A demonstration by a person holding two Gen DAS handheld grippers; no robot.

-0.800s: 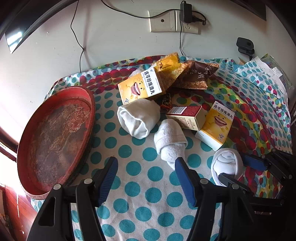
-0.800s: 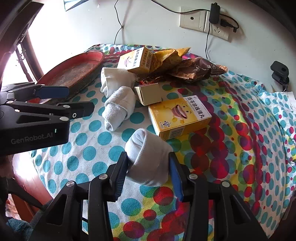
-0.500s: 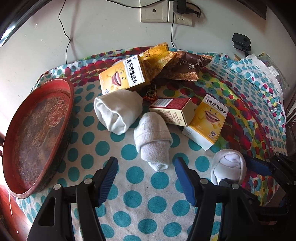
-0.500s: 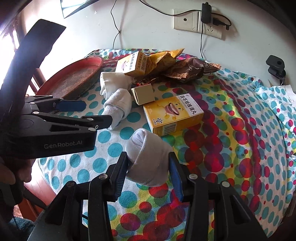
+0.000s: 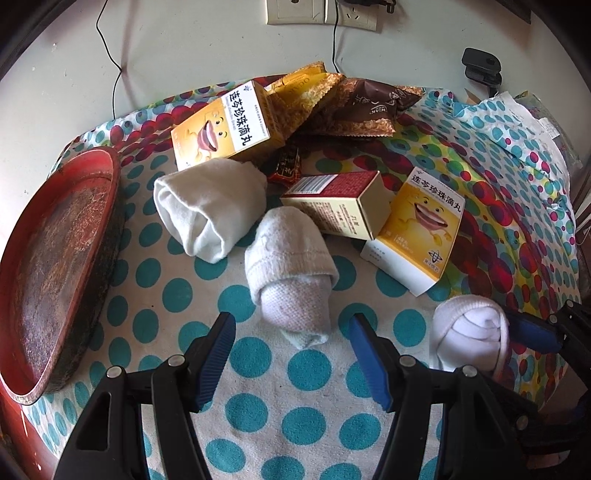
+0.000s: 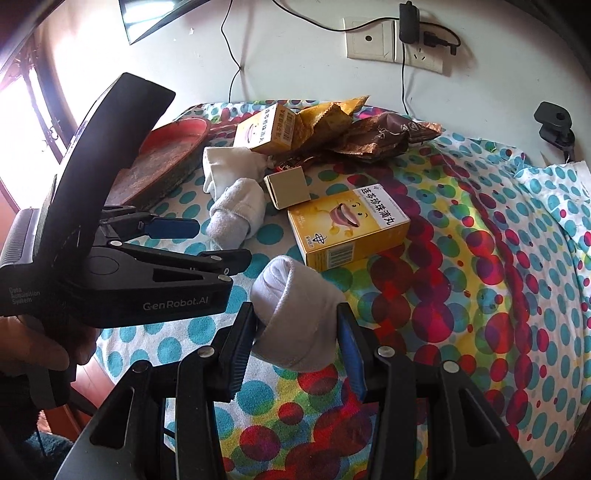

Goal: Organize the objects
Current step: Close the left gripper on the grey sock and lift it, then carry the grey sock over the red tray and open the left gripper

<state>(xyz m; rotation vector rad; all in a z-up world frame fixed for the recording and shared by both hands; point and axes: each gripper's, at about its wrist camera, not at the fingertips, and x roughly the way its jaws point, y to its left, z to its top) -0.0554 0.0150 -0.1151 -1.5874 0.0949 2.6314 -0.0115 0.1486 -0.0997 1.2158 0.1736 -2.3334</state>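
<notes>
My right gripper (image 6: 297, 332) is shut on a rolled white sock (image 6: 299, 314), which also shows in the left wrist view (image 5: 469, 336). My left gripper (image 5: 291, 339) is open, its jaws on either side of the near end of a grey-white rolled sock (image 5: 291, 280) on the spotted cloth; the sock also shows in the right wrist view (image 6: 238, 212). A third white sock (image 5: 207, 210) lies behind it to the left. Two yellow boxes (image 5: 421, 229) (image 5: 218, 129), a red and cream box (image 5: 340, 206) and snack packets (image 5: 332, 103) lie further back.
A round red tray (image 5: 55, 251) sits at the left edge of the spotted cloth (image 5: 258, 406). A wall with sockets (image 5: 321, 14) and cables stands behind. A black clip (image 5: 482, 68) sits at the back right. The left gripper's body (image 6: 122, 273) fills the left of the right wrist view.
My left gripper has moved forward and right, so the grey-white sock now lies between its open jaws. The right gripper stays shut on its sock.
</notes>
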